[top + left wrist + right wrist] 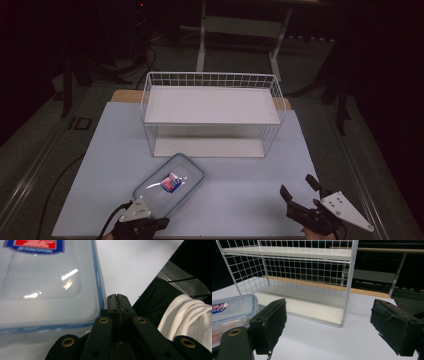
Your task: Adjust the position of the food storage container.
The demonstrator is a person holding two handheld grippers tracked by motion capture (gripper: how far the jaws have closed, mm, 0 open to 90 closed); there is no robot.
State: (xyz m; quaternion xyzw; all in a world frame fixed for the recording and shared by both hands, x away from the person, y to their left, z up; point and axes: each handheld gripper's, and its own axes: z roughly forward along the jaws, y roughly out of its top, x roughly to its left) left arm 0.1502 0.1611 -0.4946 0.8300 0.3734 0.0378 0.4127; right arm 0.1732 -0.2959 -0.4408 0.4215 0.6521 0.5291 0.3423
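Because the left gripper is pressed together beside the clear plastic box with the blue-edged lid on the table, the box could be pushed away; the right gripper is spread wide, holding nothing

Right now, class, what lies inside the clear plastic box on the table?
Through the lid of the clear plastic box only a red and blue label shows. Glare hides the rest.
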